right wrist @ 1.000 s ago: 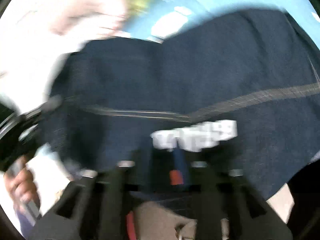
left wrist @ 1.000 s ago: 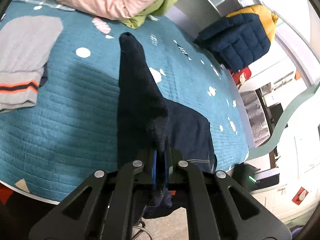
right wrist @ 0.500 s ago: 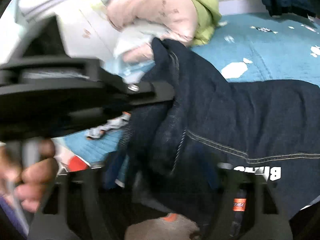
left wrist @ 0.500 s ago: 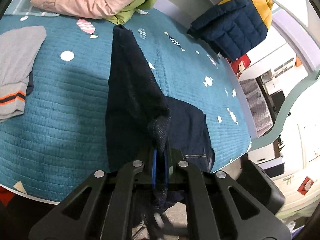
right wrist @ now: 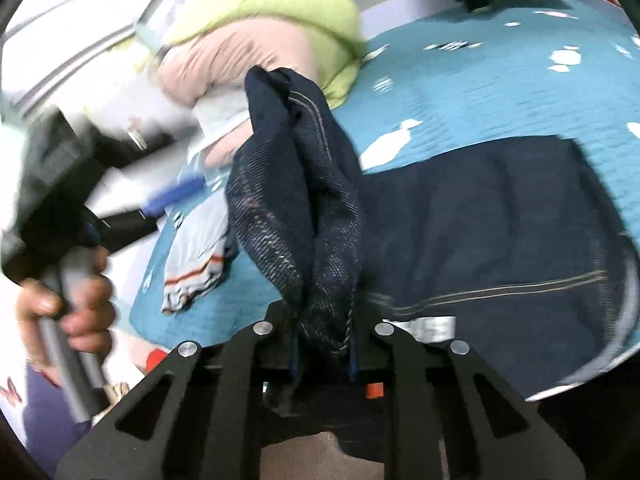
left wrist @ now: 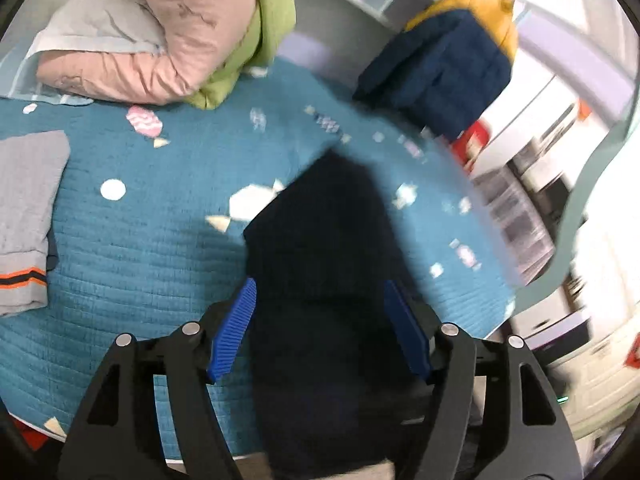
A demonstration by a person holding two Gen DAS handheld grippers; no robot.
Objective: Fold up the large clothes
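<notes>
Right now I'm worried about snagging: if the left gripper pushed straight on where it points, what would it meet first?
Most likely the dark garment, lying between the opening left gripper pads, untouched; under it the teal quilt. Depth is unclear.

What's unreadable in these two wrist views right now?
- Left wrist view: whether the opening left gripper touches the dark jeans between its blue pads; motion blur.
- Right wrist view: white label text on the jeans, blurred.
- Right wrist view: right gripper, closing, its pads buried in bunched denim.
- Both views: the jeans' near end, cut off behind the grippers.

Black gripper (left wrist: 320, 328) frames, blue ribbed pads (left wrist: 234, 332), silver screws (left wrist: 191, 327).
</notes>
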